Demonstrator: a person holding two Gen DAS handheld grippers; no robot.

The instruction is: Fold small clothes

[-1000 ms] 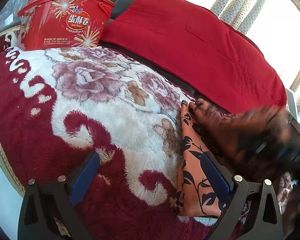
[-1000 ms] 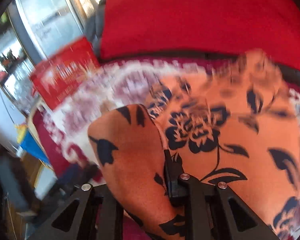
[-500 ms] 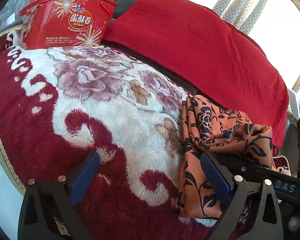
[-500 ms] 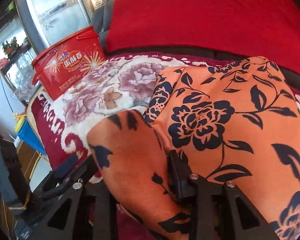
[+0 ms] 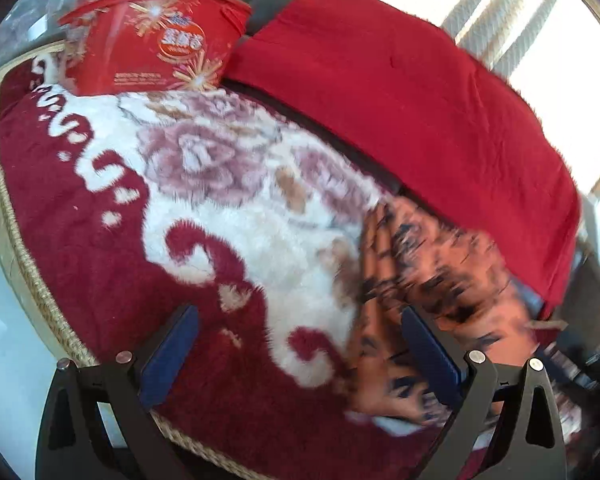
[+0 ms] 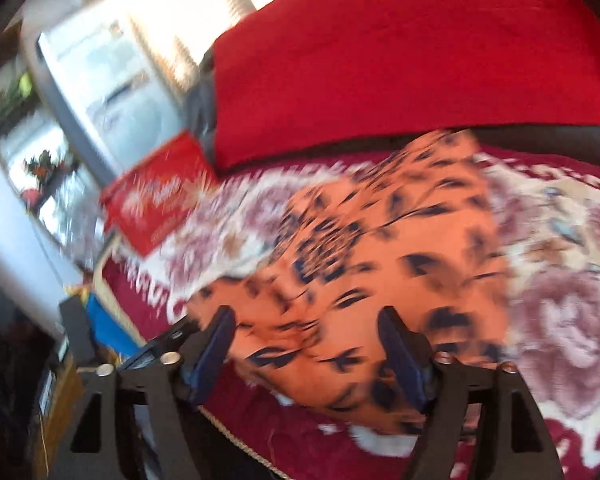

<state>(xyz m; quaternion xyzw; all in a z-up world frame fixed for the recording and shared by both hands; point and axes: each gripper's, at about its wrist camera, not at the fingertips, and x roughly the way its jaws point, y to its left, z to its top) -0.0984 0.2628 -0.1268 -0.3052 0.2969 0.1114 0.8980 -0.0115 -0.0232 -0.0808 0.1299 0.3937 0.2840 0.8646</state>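
An orange garment with a black flower print point(image 6: 380, 256) lies folded on the red and white floral blanket point(image 6: 560, 300). My right gripper point(image 6: 308, 332) hovers over its near edge; its jaws are opening, and the pads do not press on the cloth that shows between them. In the left wrist view the same garment point(image 5: 432, 276) lies blurred at the right of the blanket point(image 5: 204, 216). My left gripper point(image 5: 300, 340) stands open above the blanket, its right finger point(image 5: 428, 344) over the garment's edge, holding nothing.
A red tin box point(image 5: 156, 52) stands at the blanket's far left corner. A red cloth point(image 5: 400, 92) covers the seat back behind. The blanket's braided edge point(image 5: 28, 280) drops off to the floor at the left. A blue object point(image 6: 104, 320) lies on the floor.
The right gripper let go of the garment and its jaws spread. It swung sideways, blurring the view. The garment now lies flat on the blanket. The left gripper rose a little.
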